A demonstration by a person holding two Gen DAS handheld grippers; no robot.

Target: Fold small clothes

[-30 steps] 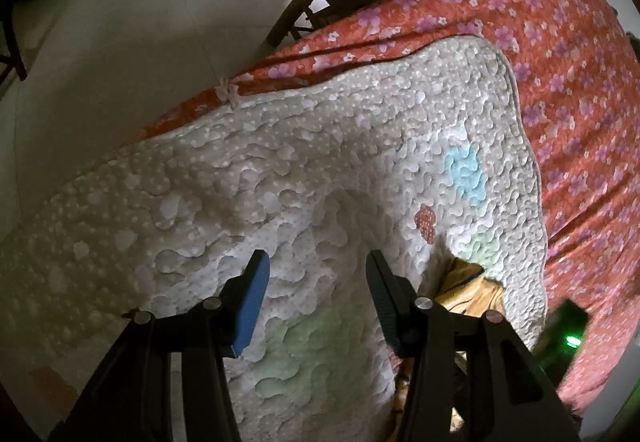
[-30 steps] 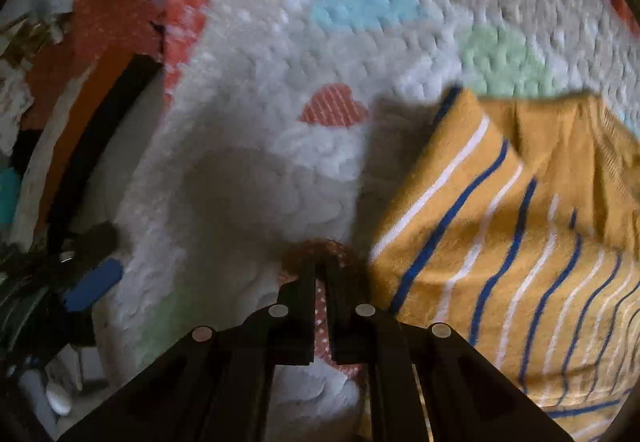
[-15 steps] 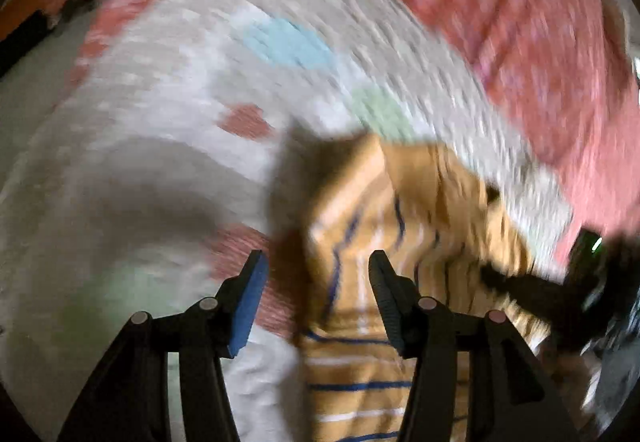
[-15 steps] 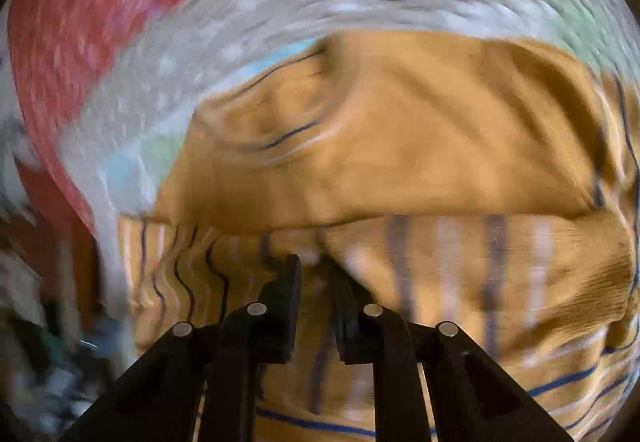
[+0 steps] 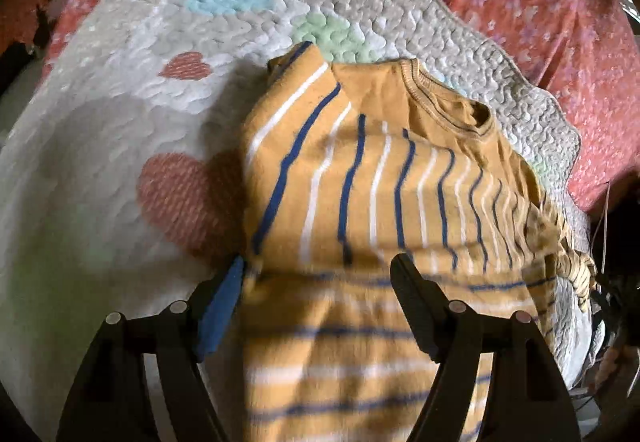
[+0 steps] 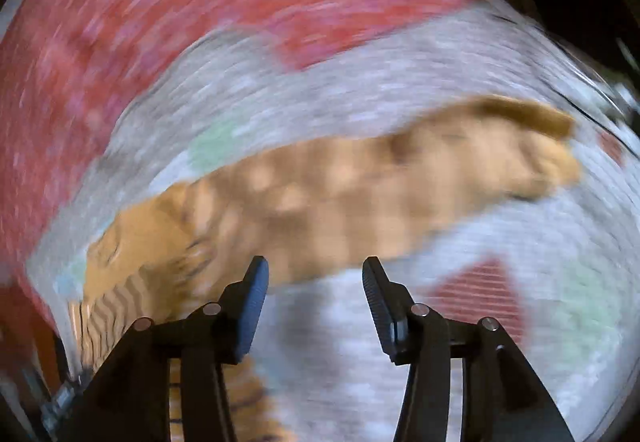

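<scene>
Tools (image 5: 316, 274) (image 6: 316, 274) opening, empty, above shirt (image 5: 380, 162).

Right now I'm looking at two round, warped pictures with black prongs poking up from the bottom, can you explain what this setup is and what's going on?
There is no robot. A person holds hand-held tongs in each hand, and each pair carries a wide-angle camera looking along its two fingers, hence the round, bent pictures.

One picture is from the left tongs, the other from the right tongs, which is blurred.

Below lies a white quilted blanket with pastel hearts, spread over a red flowered bedcover. On the blanket is a small mustard-yellow shirt with blue and white stripes, partly folded.

Both tongs are opening. The shirt lies under the left pair, but the pads do not pinch it. Nothing sits between the right pair's pads. Nothing is held.
</scene>
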